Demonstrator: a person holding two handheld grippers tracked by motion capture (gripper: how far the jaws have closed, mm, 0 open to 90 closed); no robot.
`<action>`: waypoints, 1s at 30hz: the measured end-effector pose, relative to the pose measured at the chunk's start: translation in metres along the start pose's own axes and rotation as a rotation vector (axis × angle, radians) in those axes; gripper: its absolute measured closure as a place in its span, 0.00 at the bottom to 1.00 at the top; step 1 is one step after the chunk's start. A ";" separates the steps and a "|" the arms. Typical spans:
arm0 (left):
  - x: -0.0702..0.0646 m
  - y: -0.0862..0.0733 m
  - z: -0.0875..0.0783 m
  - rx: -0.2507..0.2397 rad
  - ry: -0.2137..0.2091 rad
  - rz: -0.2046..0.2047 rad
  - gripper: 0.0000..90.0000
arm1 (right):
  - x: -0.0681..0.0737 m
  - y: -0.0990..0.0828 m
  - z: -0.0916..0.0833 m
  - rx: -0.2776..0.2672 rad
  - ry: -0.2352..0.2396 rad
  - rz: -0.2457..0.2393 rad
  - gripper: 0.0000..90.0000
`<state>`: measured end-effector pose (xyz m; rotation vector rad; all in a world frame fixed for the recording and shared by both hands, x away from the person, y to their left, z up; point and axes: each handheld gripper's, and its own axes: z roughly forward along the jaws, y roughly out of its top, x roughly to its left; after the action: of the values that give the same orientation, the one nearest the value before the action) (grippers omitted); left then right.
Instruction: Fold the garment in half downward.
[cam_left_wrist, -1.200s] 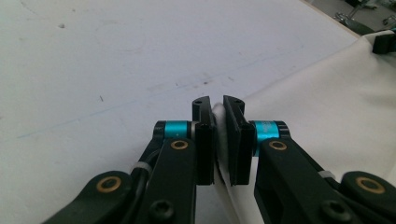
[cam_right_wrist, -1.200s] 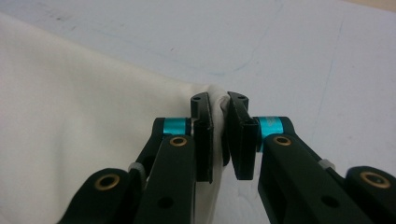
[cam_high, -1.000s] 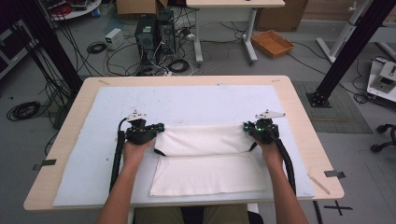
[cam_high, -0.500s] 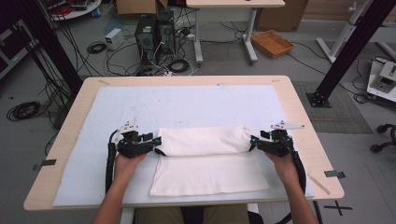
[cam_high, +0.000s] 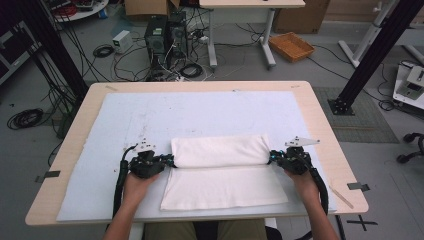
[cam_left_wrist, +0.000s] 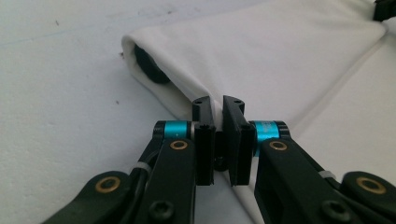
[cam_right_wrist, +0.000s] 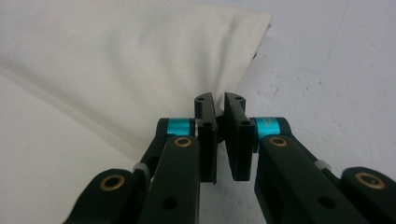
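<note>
A white cloth (cam_high: 220, 187) lies on the white mat (cam_high: 115, 125), its far part doubled over into a puffy fold (cam_high: 220, 150). My left gripper (cam_high: 167, 161) sits at the fold's left end and my right gripper (cam_high: 274, 157) at its right end, each in a hand. In the left gripper view the jaws (cam_left_wrist: 218, 103) have just been closing and now pinch the cloth (cam_left_wrist: 280, 56) at its edge. The right gripper's jaws (cam_right_wrist: 218, 100) have likewise just closed, and the corner of the cloth (cam_right_wrist: 116, 56) runs in between them.
The mat covers most of a wooden table (cam_high: 330, 130); tape strips (cam_high: 357, 186) sit near its front corners. Behind the table, computer towers (cam_high: 162, 40), cables, a wicker basket (cam_high: 291, 46) and black frame posts (cam_high: 370, 55) stand on the floor.
Both hands slid outward and toward the person, from the cloth's top to the two ends of the fold. The doubled-over part has puffed up.
</note>
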<state>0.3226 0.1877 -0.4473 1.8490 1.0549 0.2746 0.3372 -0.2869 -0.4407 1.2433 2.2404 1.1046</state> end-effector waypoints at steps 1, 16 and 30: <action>-0.001 0.000 -0.004 -0.023 -0.007 0.002 0.92 | 0.000 0.000 0.000 0.000 0.000 0.000 0.94; -0.036 -0.030 -0.061 -0.140 -0.133 0.058 0.92 | 0.030 -0.028 -0.073 -0.115 0.072 -0.106 0.94; -0.061 -0.061 -0.082 -0.109 -0.160 0.096 0.92 | 0.048 -0.060 -0.098 -0.110 0.089 -0.120 0.95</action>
<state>0.2047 0.2030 -0.4399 1.7942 0.8274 0.2322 0.2165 -0.3114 -0.4211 1.0204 2.2529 1.2408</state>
